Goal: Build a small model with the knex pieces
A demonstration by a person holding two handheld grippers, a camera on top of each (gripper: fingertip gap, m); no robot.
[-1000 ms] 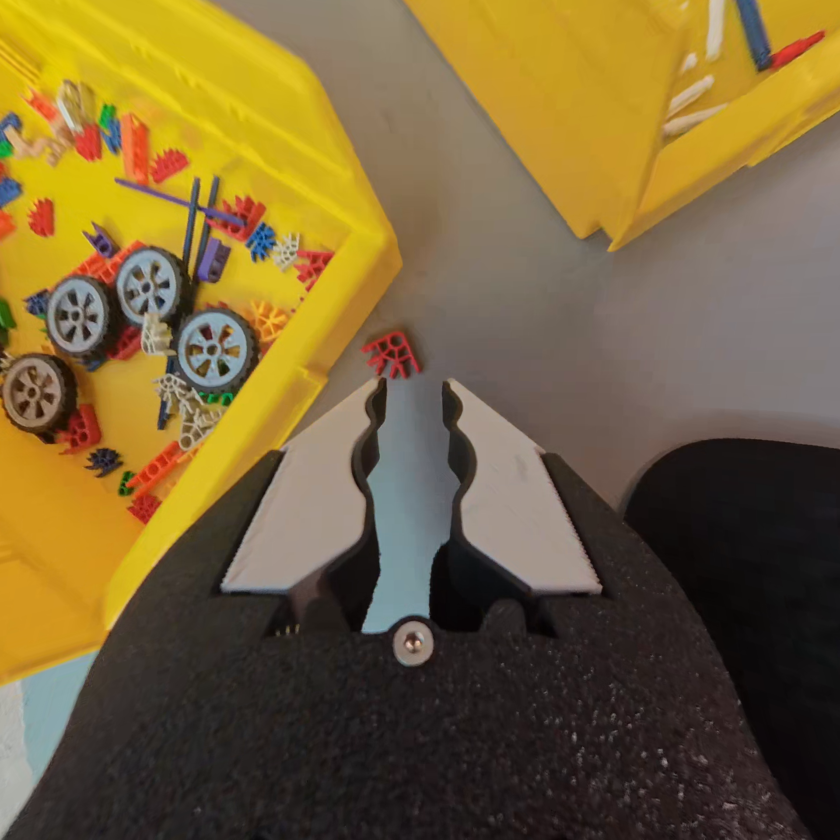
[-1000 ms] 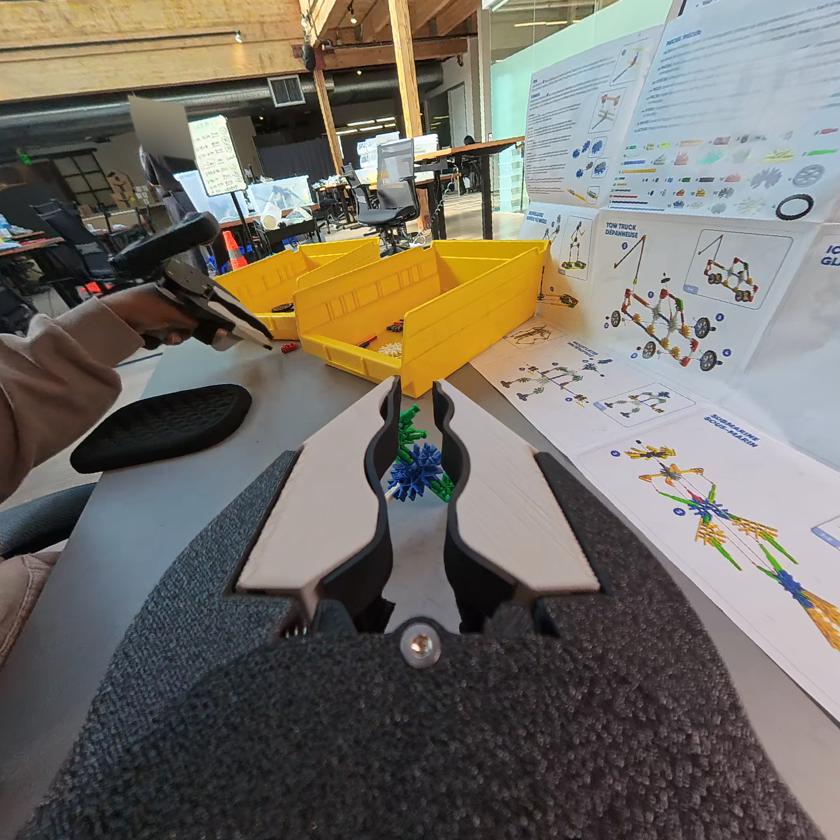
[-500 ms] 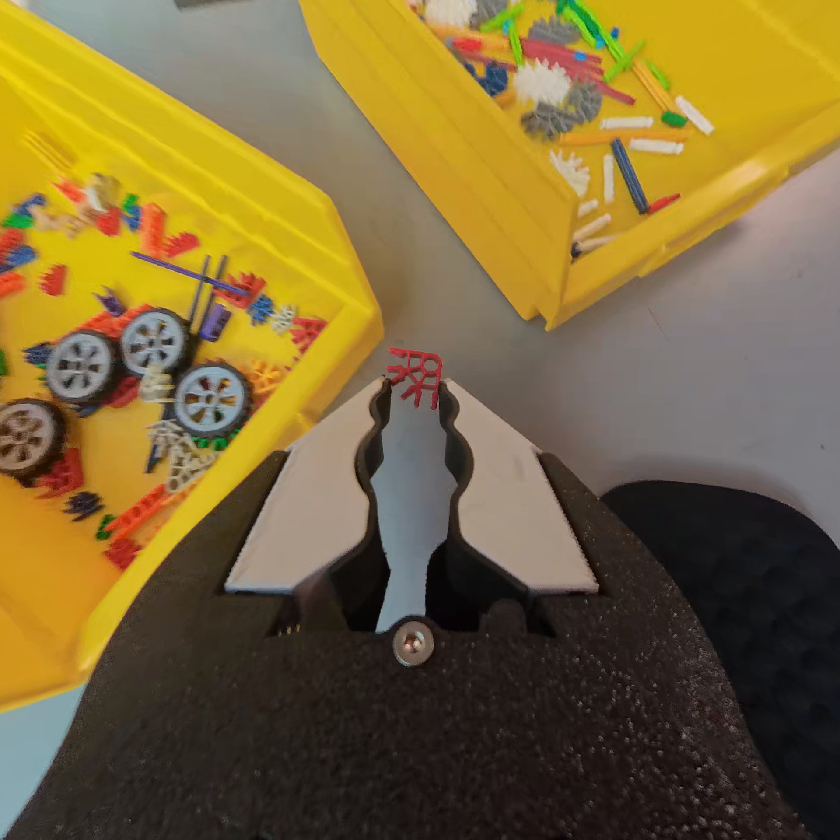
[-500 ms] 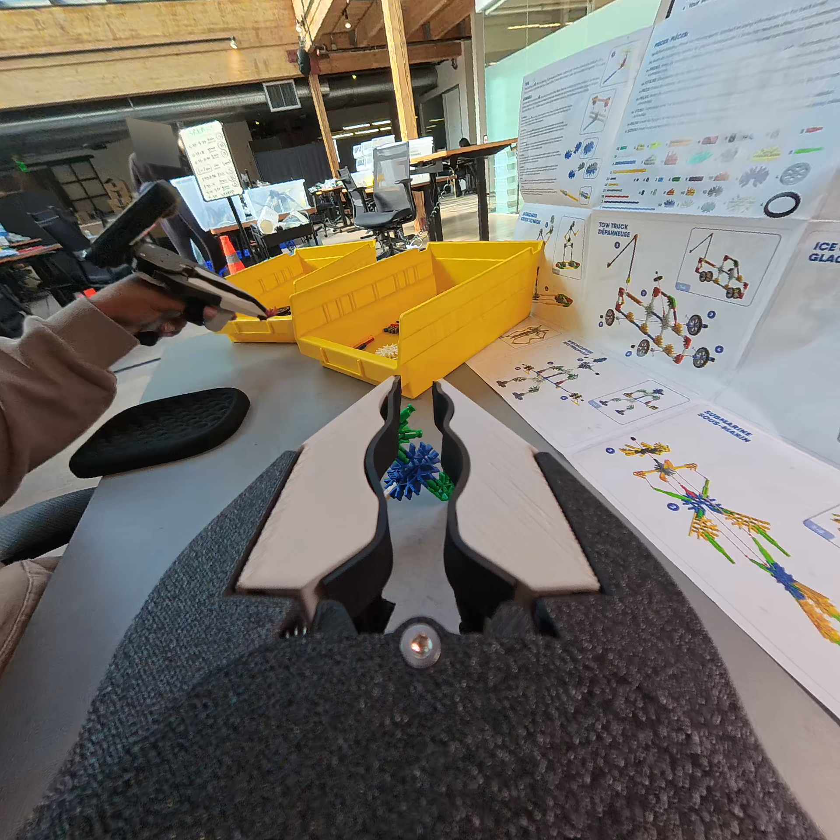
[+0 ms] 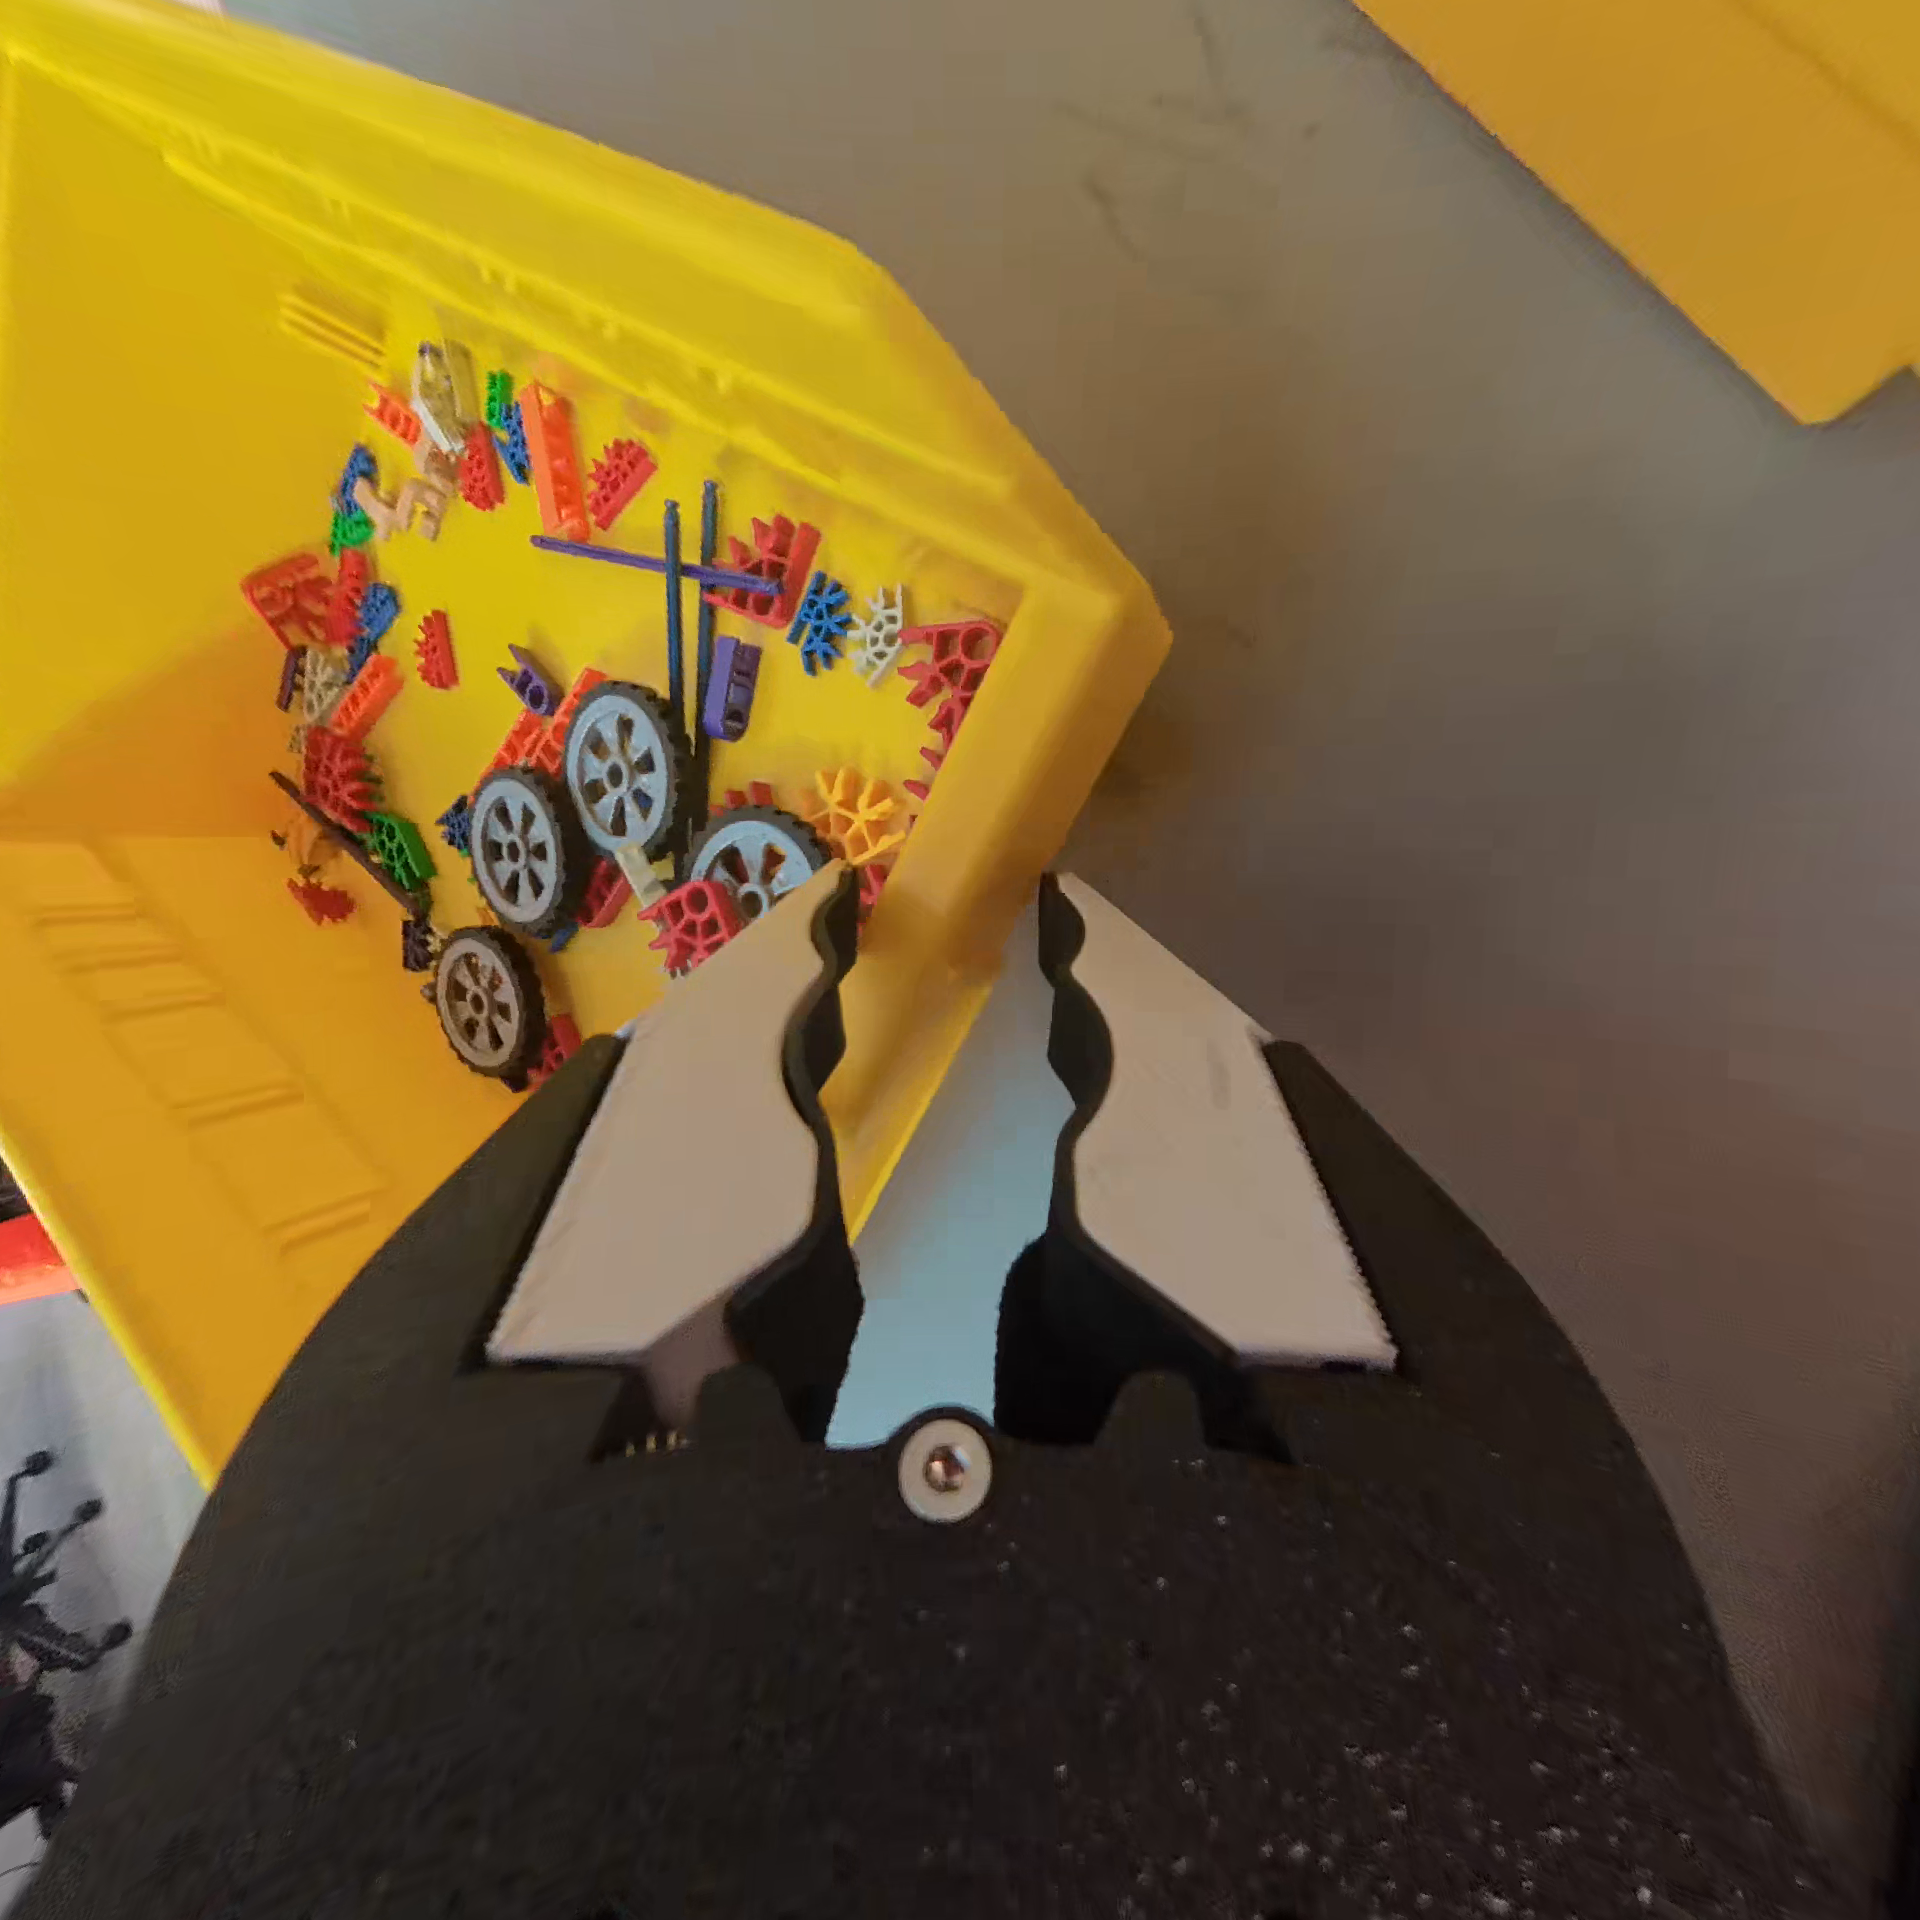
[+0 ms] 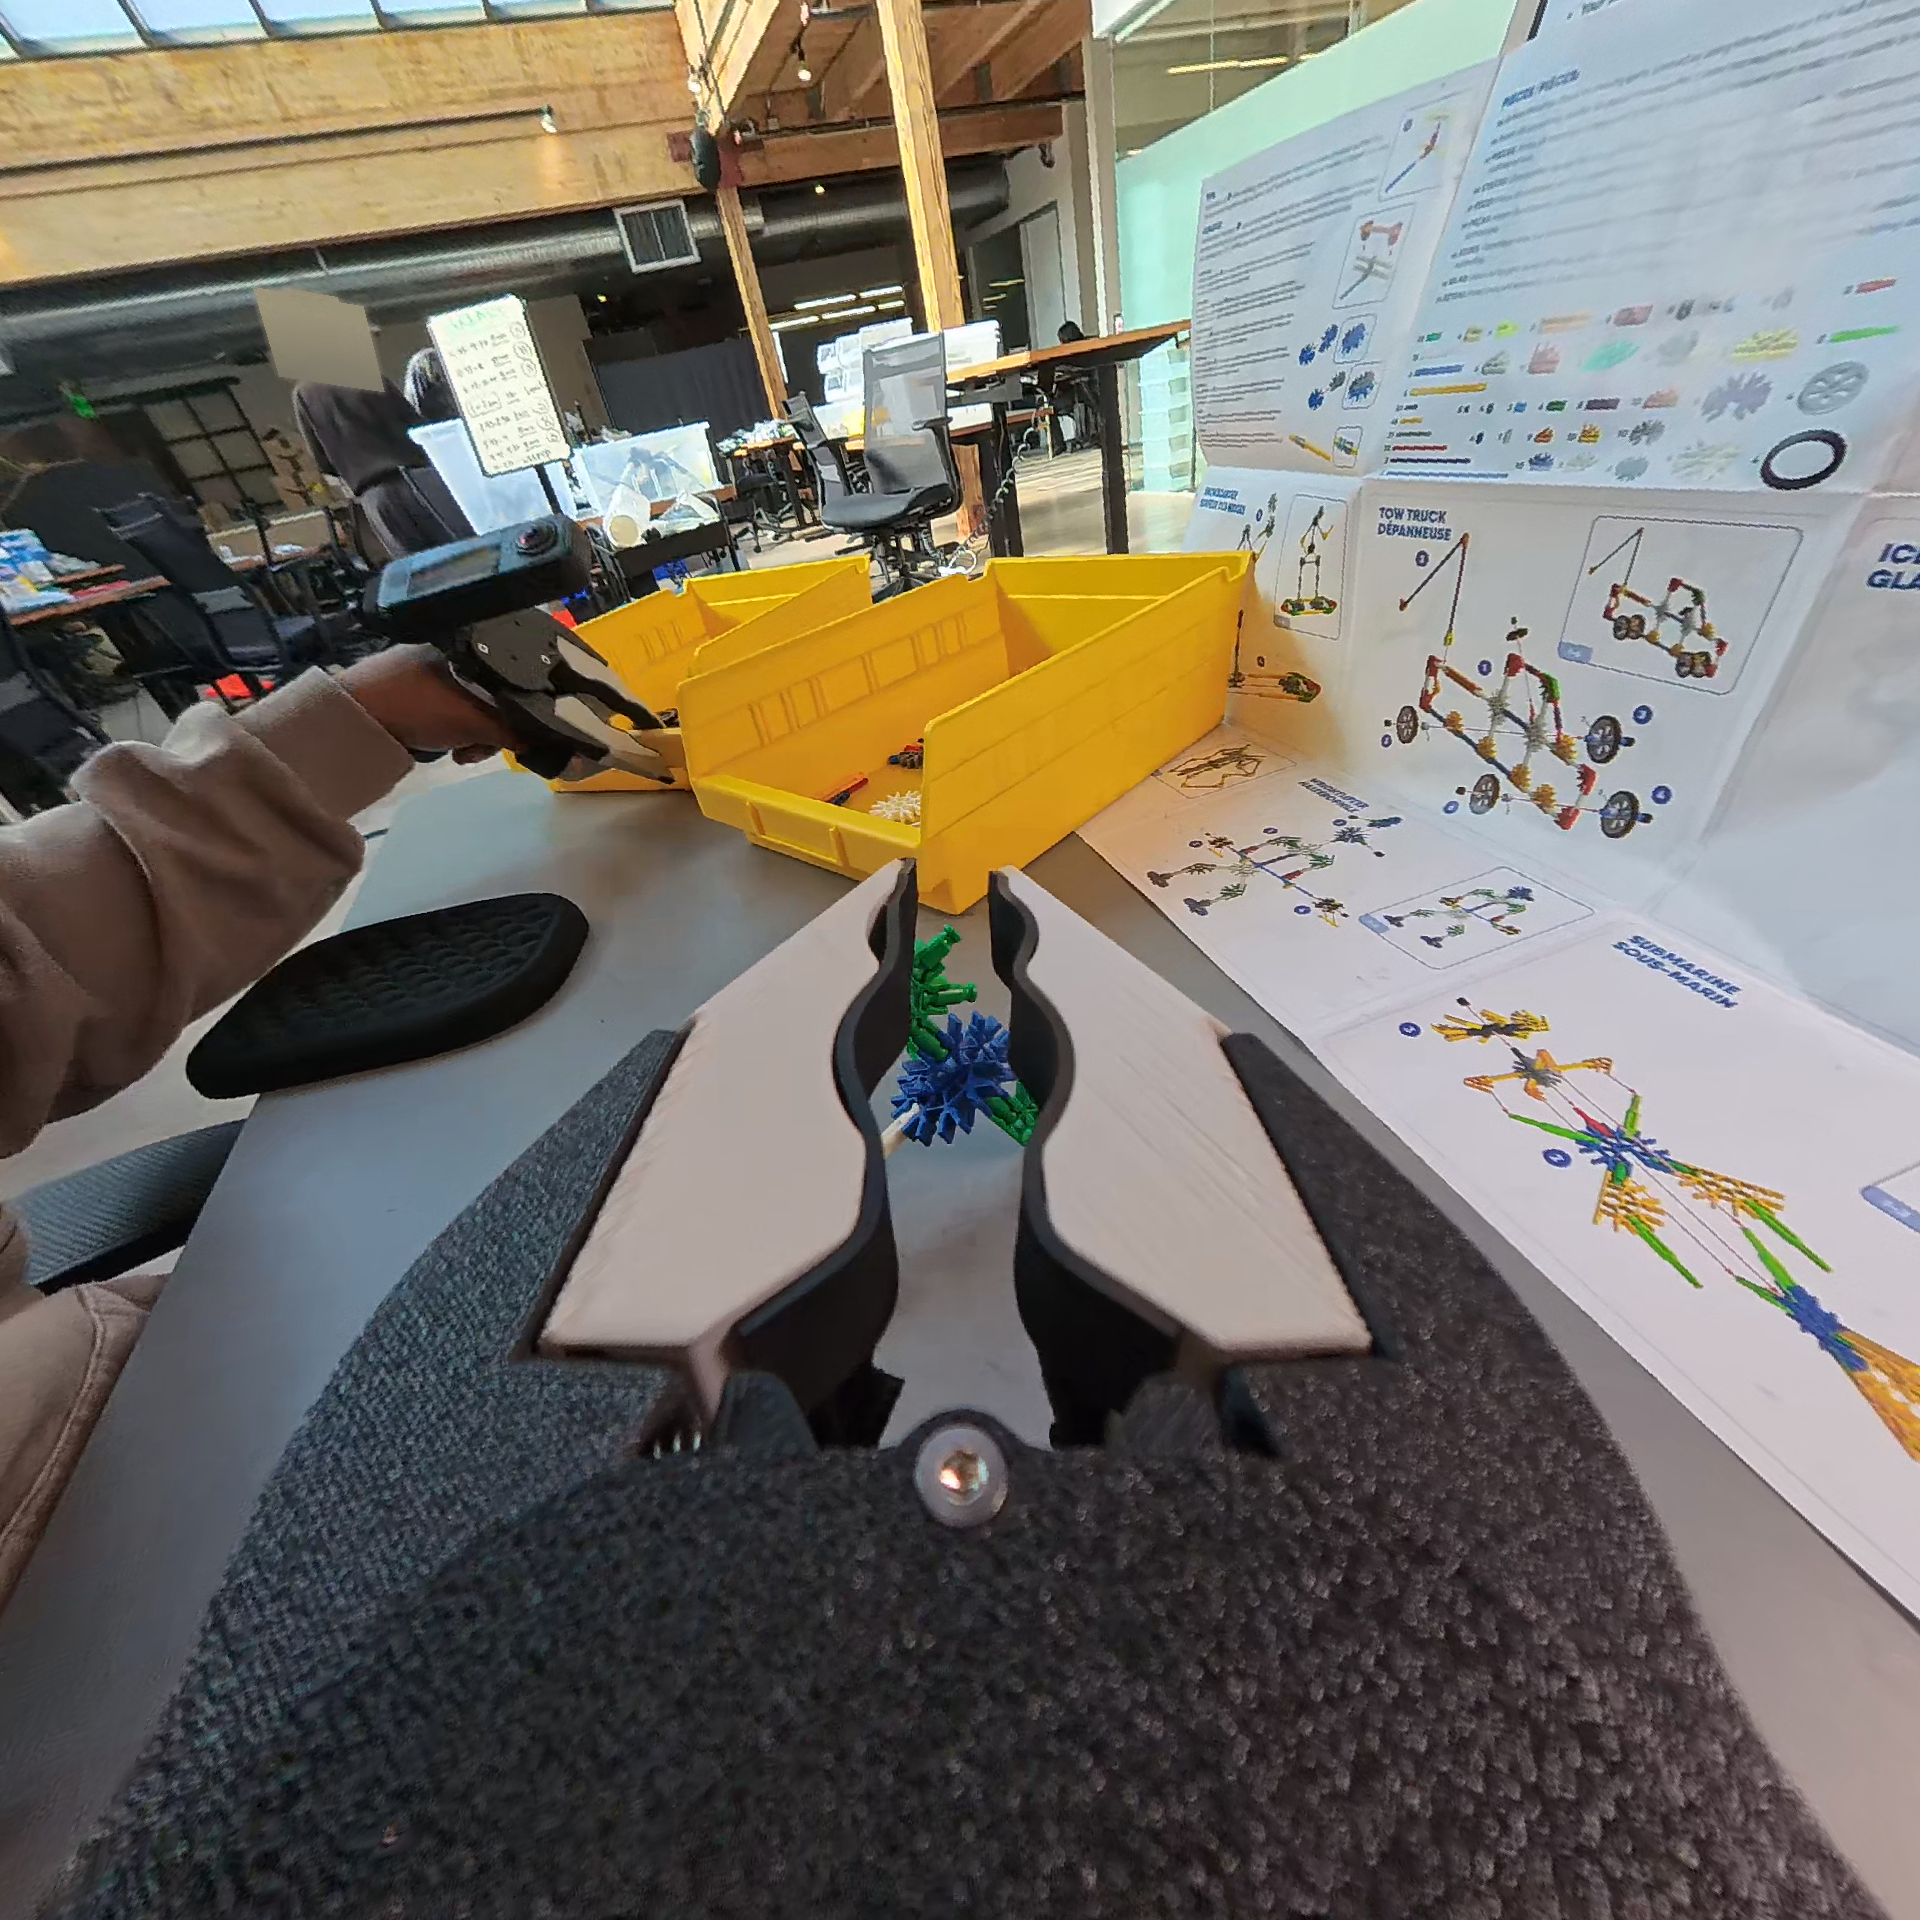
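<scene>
We see the left gripper (image 5: 945, 894) with its fingers (image 5: 727, 1091) spread apart and empty, poised over the near corner of a yellow bin (image 5: 1060, 727); one finger lies over the bin's inside, the other over the grey tabletop (image 5: 1455, 727) just beside the bin wall. Inside that bin lie grey-hubbed wheels (image 5: 618, 769), red connectors (image 5: 696, 920), dark rods and other small coloured pieces. Our right gripper (image 6: 953, 883) has its fingers slightly parted, gripping nothing, hovering low above a blue-and-green construction piece (image 6: 956, 1070) on the tabletop, near a second yellow bin (image 6: 987, 717) holding a few small parts.
</scene>
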